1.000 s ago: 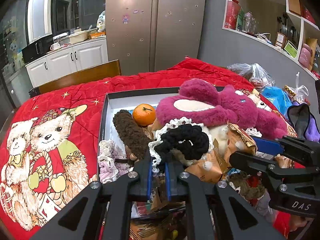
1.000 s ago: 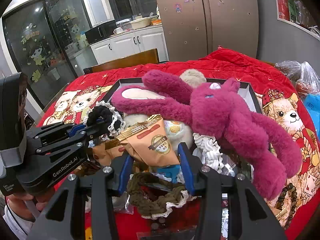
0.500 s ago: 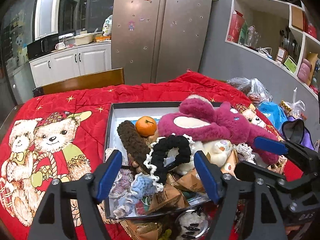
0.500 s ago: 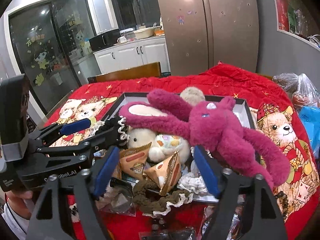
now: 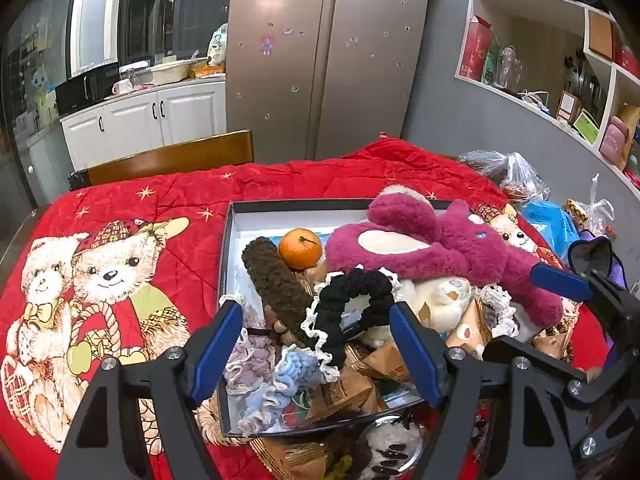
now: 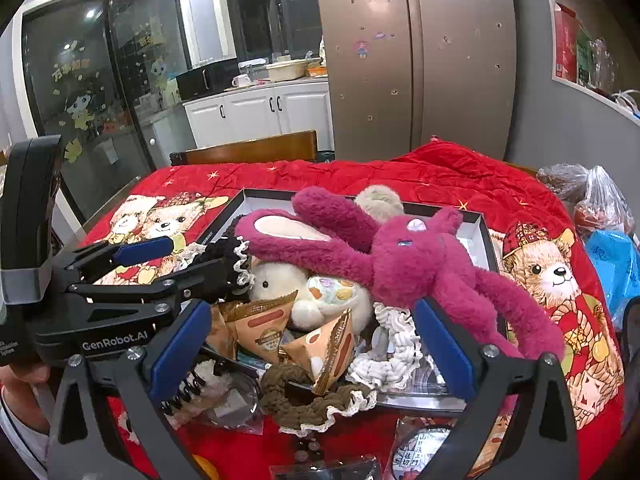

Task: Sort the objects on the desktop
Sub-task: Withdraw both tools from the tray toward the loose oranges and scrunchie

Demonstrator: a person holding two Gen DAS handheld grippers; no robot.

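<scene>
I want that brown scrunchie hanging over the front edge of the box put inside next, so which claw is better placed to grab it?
Right, probably. The brown scrunchie lies straight ahead of the open right claw, between its fingers. The left claw is open over the black scrunchie, further left.

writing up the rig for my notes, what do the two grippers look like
Both are matte black plastic frames with silver screw heads. Each gripper, left and right, has two fingers faced with blue pads. The left one's side reads "GenRobot.AI" in white, with a tall black block at its back. A white sleeve shows beneath it.
</scene>
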